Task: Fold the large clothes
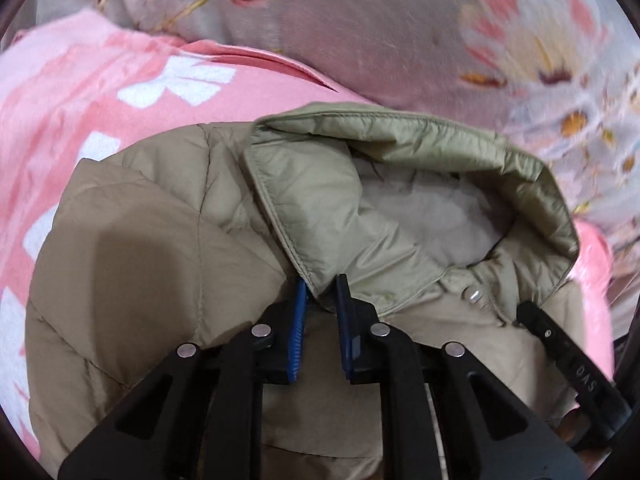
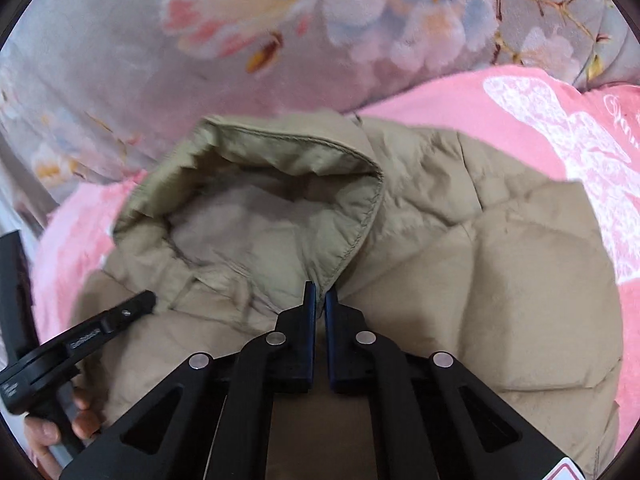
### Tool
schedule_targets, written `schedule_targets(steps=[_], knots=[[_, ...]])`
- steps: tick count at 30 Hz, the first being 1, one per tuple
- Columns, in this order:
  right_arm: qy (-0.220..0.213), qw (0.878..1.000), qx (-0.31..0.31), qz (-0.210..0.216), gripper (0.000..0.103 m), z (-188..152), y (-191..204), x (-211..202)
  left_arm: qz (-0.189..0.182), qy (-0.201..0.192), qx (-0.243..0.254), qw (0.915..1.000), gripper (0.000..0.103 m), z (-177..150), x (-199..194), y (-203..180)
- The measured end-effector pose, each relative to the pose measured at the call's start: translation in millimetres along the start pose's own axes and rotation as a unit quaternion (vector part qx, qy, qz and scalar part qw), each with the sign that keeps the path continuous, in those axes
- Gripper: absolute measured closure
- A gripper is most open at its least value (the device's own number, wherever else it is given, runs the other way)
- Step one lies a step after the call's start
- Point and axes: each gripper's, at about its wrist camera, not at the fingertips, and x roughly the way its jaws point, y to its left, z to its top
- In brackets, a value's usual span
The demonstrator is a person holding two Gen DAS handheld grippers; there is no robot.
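Observation:
A tan quilted puffer jacket (image 1: 152,248) lies on a pink blanket, its olive-lined hood (image 1: 380,168) opening upward. My left gripper (image 1: 322,286) is shut on the left lower corner of the hood edge. In the right wrist view the same jacket (image 2: 500,272) and hood (image 2: 272,200) show, and my right gripper (image 2: 320,294) is shut on the hood's right lower corner. The right gripper's finger shows at the lower right of the left wrist view (image 1: 560,344); the left gripper shows at the lower left of the right wrist view (image 2: 100,328).
A pink blanket (image 1: 80,92) with white prints lies under the jacket and also shows in the right wrist view (image 2: 540,120). A grey floral bedcover (image 1: 380,28) lies beyond it, also in the right wrist view (image 2: 200,40).

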Motion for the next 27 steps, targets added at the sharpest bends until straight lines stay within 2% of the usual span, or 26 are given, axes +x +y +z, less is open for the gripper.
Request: schedule_targets(steps=[7,11,17,19,21,23,25,27], knots=[[0.006,0.999,-0.027,-0.045,0.102,-5.0,6.6,16.0,0.023,-0.022,0.033,0.9990,0.088,-9.9,2.8,-6.0],[0.003,0.998,-0.033,-0.054,0.103,-6.1,8.9,19.6,0.041,-0.028,0.050,0.9975,0.088,-12.3,6.1,-11.5],[0.006,0.999,-0.028,-0.046,0.103,-4.5,5.4,21.8,0.057,-0.027,0.061,0.9961,0.088,-13.3,8.6,-14.7],[0.013,0.999,-0.024,-0.029,0.101,-3.8,1.2,19.6,0.053,-0.027,0.059,0.9965,0.088,-12.9,5.9,-13.0],[0.030,0.999,-0.036,-0.017,0.101,-3.8,-1.9,13.3,0.037,-0.022,0.056,0.9975,0.088,-11.3,-6.3,-3.9],[0.043,0.997,-0.064,-0.023,0.099,-4.1,-6.6,-10.1,0.033,-0.016,0.061,0.9975,0.088,-9.4,-24.8,2.4],[0.019,0.997,-0.075,-0.018,0.097,1.0,-13.6,-36.6,0.021,-0.015,0.052,0.9983,0.088,3.1,-48.4,17.2],[-0.019,0.998,-0.064,-0.018,0.097,20.4,-16.6,-59.3,0.026,-0.040,0.029,0.9984,0.088,32.6,-72.1,29.1]])
